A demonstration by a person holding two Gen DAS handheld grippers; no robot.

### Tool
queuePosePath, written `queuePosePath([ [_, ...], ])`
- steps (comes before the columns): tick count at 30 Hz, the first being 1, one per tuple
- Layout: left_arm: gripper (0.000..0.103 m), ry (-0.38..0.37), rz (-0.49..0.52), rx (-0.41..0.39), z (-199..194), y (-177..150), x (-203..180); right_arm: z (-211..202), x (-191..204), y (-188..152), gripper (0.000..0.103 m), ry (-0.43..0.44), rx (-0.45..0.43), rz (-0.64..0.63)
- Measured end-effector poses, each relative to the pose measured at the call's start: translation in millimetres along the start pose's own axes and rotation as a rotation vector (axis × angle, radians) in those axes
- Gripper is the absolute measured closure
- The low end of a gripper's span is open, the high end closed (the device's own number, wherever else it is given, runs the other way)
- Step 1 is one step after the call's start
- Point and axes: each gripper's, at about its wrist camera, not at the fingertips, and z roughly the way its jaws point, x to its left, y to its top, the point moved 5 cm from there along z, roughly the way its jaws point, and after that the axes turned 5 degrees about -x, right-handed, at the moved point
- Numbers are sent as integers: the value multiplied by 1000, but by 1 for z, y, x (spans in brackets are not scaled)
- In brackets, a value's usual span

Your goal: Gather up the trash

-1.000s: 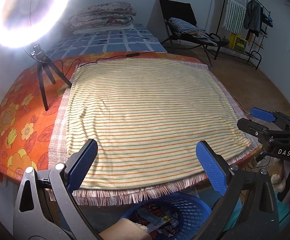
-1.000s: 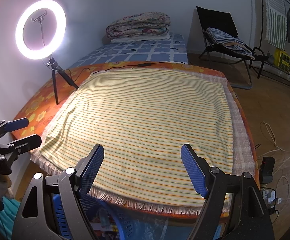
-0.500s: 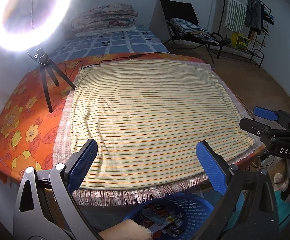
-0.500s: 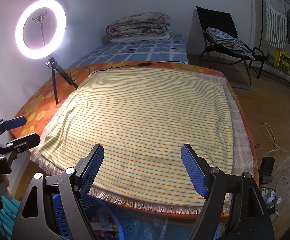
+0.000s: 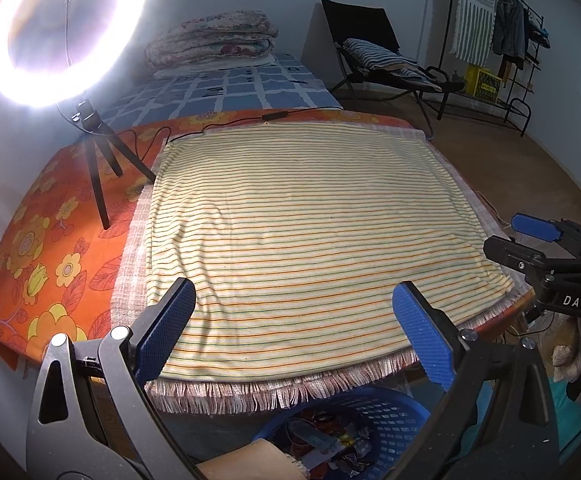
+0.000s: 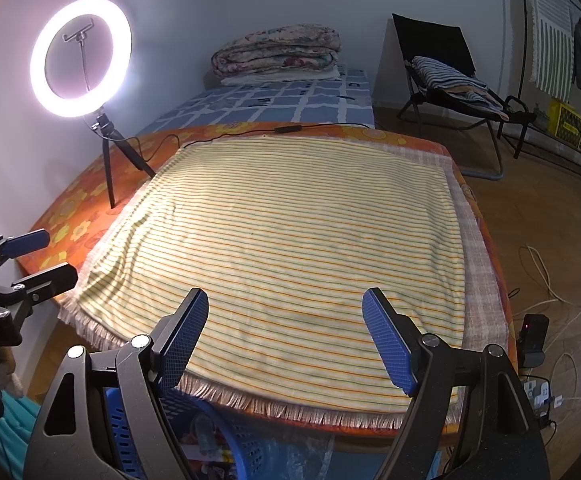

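Trash colourful wrappers heaped in blue basket; both hand-held grippers spread, empty

Each camera sits just behind its own fingers at the bed's near edge, angled down across the striped blanket toward the far wall. The left wrist view looks from nearer the ring light, the right wrist view from farther right. Both share the blanket, light, folding chair and blue basket below.
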Motion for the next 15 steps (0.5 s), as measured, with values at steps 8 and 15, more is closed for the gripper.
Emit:
queuePosePath([
  [8,2,2,2,-2,0,1,1,0,2,0,24,-1,0,0],
  [15,2,6,5,-2,0,0,1,1,-1,-1,24,-4,3,0],
])
